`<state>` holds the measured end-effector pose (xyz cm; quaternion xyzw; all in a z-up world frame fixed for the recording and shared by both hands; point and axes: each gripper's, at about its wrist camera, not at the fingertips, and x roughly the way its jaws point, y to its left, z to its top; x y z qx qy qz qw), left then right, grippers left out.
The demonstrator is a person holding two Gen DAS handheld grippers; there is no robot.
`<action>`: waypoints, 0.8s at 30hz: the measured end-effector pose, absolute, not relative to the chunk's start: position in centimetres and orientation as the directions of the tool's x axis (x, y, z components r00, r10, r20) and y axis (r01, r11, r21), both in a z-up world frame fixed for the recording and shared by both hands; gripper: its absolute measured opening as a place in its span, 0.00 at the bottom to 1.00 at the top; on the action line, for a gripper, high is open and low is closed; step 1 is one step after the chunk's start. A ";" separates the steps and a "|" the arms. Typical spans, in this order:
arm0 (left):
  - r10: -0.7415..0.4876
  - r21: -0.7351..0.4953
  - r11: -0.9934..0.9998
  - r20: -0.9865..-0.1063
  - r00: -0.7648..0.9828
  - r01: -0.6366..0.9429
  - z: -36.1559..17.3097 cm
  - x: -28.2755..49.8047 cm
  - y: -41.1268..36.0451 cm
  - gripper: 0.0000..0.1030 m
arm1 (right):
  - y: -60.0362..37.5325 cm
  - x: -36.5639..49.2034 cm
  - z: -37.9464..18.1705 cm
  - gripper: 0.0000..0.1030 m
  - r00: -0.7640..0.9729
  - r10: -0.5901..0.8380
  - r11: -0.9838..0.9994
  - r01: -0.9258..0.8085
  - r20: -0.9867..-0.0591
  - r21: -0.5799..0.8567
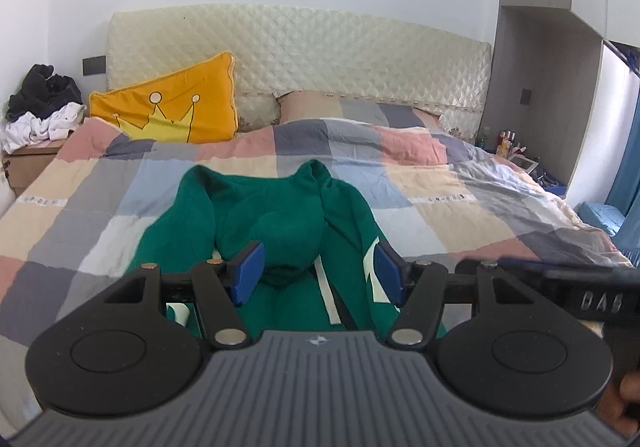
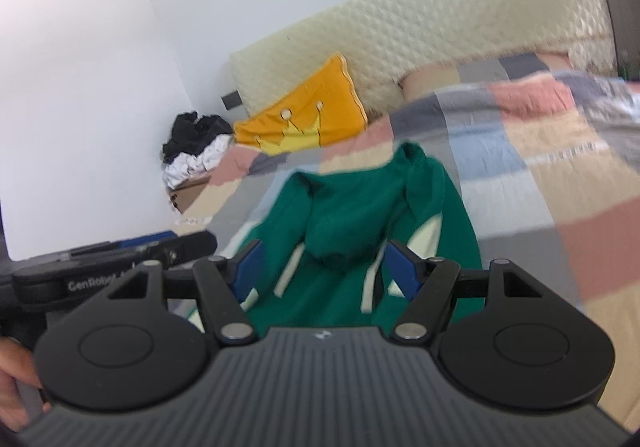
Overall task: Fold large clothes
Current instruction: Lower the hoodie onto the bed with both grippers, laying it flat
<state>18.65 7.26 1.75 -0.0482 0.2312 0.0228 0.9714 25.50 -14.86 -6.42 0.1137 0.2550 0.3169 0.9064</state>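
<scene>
Well, on the far left a nightstand (image 1: 30,163) carries a crumpled heap of black and white clothes (image 1: 42,109). Next to it, an orange pillow (image 1: 176,103) with a yellow crown print leans on the cream quilted headboard (image 1: 320,51). A checked blanket (image 1: 460,183) in pink, grey, blue and beige squares covers the bed, soft and a little wrinkled. On the middle of this blanket lies the green sweatshirt (image 1: 280,215), with its hood and pale strings toward the camera and both sleeves along the body. The left gripper (image 1: 320,273) hovers just above the sweatshirt; its blue ribbed pads stand apart and grasp nothing. The right gripper (image 2: 322,267) hovers over the sweatshirt too, also released and empty, just beside the left one. On the far right, small bottles (image 1: 505,143) stand on a shelf near a blue curtain (image 1: 626,167).
</scene>
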 end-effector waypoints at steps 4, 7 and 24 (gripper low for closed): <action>-0.014 -0.129 0.990 -0.456 0.890 -0.050 -0.2 20.2 7.5 0.64 | -15.1 25.6 -9.5 0.68 0.671 0.616 0.787 -0.493 -0.414 0.371; 0.010 -0.116 0.991 -0.442 0.897 -0.068 -1.6 21.1 7.7 0.64 | -15.3 25.8 -11.7 0.68 0.662 0.612 0.790 -0.482 -0.434 0.379; 0.026 -0.219 0.960 -0.553 0.832 -0.176 -10.7 25.2 12.3 0.64 | -13.7 28.4 -17.3 0.68 0.568 0.582 0.812 -0.442 -0.581 0.381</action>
